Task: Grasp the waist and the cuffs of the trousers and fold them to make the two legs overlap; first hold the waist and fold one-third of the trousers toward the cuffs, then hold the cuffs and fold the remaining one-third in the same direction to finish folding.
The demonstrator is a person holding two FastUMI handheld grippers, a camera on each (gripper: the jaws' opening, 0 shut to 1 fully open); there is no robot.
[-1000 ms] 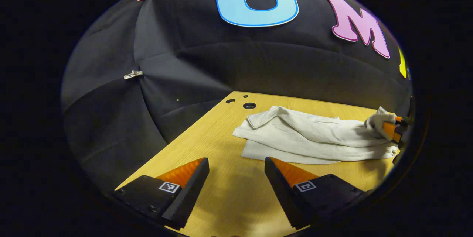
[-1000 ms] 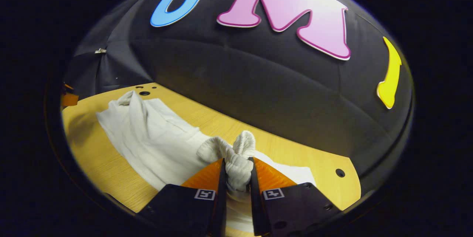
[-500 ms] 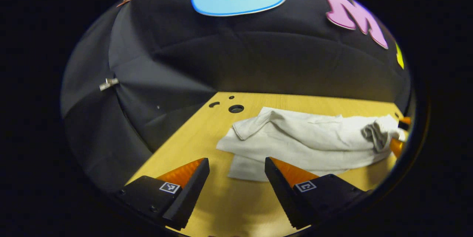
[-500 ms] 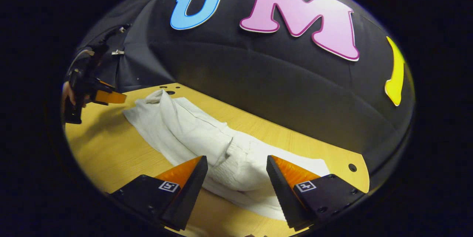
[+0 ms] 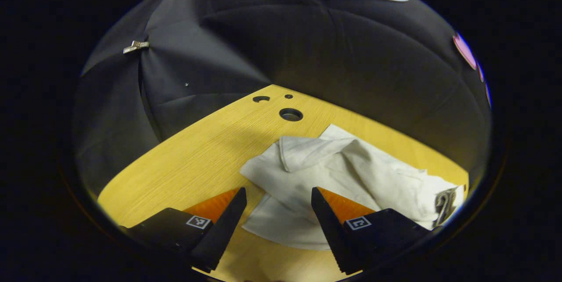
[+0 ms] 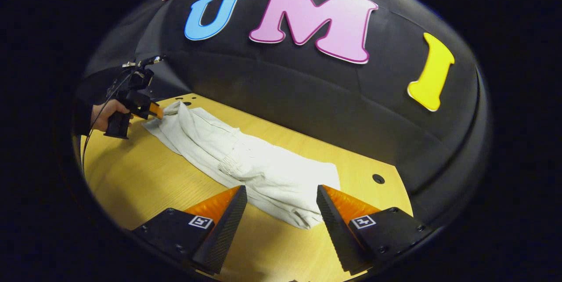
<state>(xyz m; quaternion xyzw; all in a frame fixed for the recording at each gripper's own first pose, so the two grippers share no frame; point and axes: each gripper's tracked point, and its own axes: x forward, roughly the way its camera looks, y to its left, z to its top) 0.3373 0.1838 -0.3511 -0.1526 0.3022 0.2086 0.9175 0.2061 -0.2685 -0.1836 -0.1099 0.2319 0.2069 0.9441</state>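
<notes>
Two sets of fingers stand spread: my right gripper (image 6: pixel 281 211), which pinched the waist a second ago, has let go and hangs over the trousers' (image 6: pixel 246 163) near end. My left gripper (image 5: pixel 276 211) has come in over the cuff end. Bare worktop (image 6: pixel 145 181) lies open beside the garment; the right gripper view shows a hand (image 6: pixel 107 113) holding that left gripper.

The trousers (image 6: pixel 246 163) lie stretched along my bench (image 6: pixel 145 185). My right tool (image 6: pixel 281 211) sits before their near end, apart from it. My left tool (image 5: pixel 276 211) straddles the far end's edge, holes (image 5: pixel 290 114) behind it.
</notes>
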